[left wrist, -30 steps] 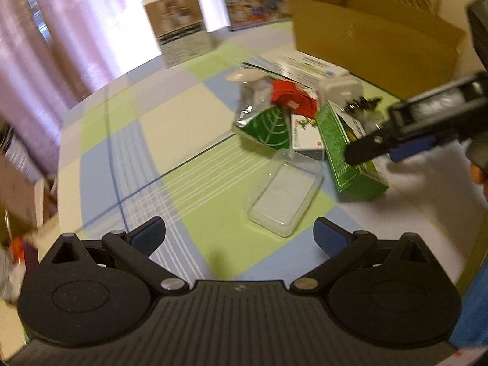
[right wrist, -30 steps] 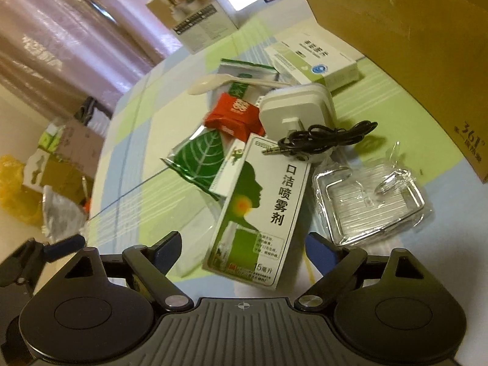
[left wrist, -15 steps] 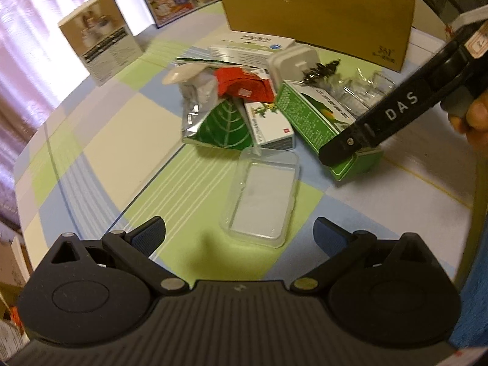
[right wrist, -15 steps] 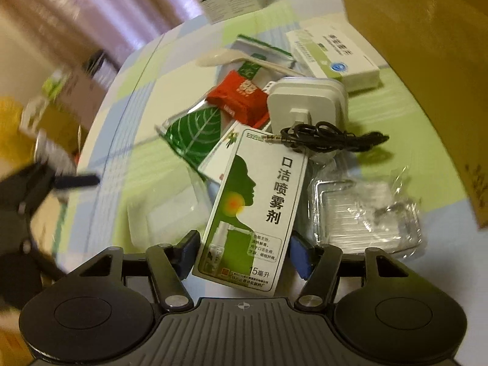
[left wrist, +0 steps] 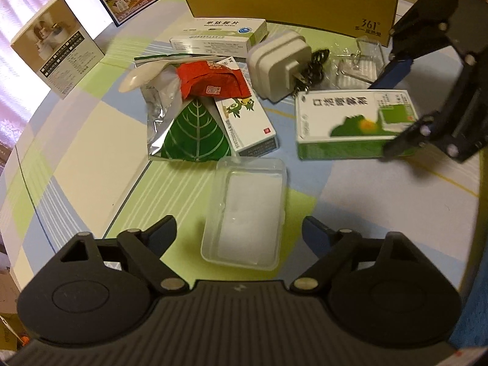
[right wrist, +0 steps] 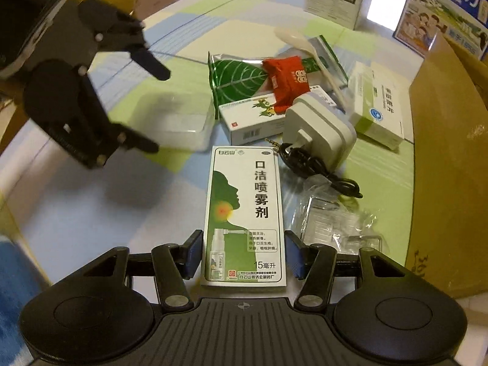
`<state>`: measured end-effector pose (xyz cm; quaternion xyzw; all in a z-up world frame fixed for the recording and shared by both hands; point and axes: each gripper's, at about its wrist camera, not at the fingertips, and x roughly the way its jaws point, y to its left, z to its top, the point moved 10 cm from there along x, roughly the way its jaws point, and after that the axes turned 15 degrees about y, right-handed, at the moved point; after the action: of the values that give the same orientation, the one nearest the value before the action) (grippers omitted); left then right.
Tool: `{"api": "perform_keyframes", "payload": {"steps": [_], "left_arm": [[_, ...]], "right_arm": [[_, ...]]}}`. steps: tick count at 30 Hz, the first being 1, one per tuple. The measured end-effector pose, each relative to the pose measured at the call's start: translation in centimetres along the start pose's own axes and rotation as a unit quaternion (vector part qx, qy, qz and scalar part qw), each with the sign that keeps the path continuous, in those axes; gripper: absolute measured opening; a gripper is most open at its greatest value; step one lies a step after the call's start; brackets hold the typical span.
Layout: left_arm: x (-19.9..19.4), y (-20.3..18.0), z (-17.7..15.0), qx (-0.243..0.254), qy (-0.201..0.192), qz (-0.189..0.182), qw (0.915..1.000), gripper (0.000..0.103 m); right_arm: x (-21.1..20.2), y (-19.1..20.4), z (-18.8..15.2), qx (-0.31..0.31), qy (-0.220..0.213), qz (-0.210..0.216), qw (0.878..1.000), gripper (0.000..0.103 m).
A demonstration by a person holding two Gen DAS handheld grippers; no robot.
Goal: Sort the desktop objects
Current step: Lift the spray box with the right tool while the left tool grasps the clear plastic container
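The right gripper (right wrist: 244,257) clasps the near end of the green-and-white spray box (right wrist: 244,213); its fingers hide the box's side edges. The box sits just beside the white charger (right wrist: 317,128), whose black cable (right wrist: 320,174) partly covers crumpled clear packaging. The left gripper (left wrist: 239,231) is spread wide around the clear plastic case (left wrist: 247,210) on the counter (left wrist: 76,164), touching nothing.

Bare tablecloth (left wrist: 76,164) lies left of the clutter; the cardboard box (right wrist: 451,140) apparently walls its right side.
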<state>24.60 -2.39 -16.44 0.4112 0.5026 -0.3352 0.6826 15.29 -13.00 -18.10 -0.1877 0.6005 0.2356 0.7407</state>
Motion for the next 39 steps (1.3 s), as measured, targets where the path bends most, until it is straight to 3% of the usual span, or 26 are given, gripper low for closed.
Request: {"api": "perform_keyframes", "payload": {"steps": [7, 12, 26, 27, 28, 30, 34, 39], "left_arm": [[0.7, 0.3, 1.0, -0.006, 0.006, -0.004, 1.0000, 0.075], [1.4, 0.2, 1.2, -0.005, 0.015, -0.007, 0.9999, 0.056], [1.5, 0.6, 0.5, -0.050, 0.003, -0.033, 0.9982, 0.055], [1.5, 0.4, 0.4, -0.054, 0.004, -0.032, 0.9980, 0.055], [1.6, 0.4, 0.4, -0.058, 0.005, -0.032, 0.9978, 0.056], [1.7, 0.4, 0.4, -0.074, 0.004, -0.036, 0.9966, 0.054], [1.6, 0.6, 0.1, -0.118, 0.011, -0.037, 0.9922, 0.053], [-0.2, -0.3, -0.7, -0.138, 0.007, -0.027, 0.9900, 0.052]], "right_arm": [[0.4, -0.1, -0.1, -0.006, -0.004, 0.006, 1.000, 0.057], [0.6, 0.1, 0.2, -0.011, -0.006, 0.007, 1.000, 0.060], [0.3, -0.2, 0.9, 0.008, -0.029, 0.016, 0.999, 0.060], [0.5, -0.3, 0.9, 0.011, -0.028, 0.017, 0.999, 0.060], [0.6, -0.3, 0.9, 0.013, -0.026, 0.013, 0.999, 0.052], [0.3, -0.3, 0.8, 0.016, -0.027, 0.014, 0.999, 0.052], [-1.1, 0.1, 0.0, 0.002, -0.037, 0.008, 0.999, 0.052], [-4.2, -0.1, -0.9, 0.009, -0.061, -0.002, 0.998, 0.052]]}}
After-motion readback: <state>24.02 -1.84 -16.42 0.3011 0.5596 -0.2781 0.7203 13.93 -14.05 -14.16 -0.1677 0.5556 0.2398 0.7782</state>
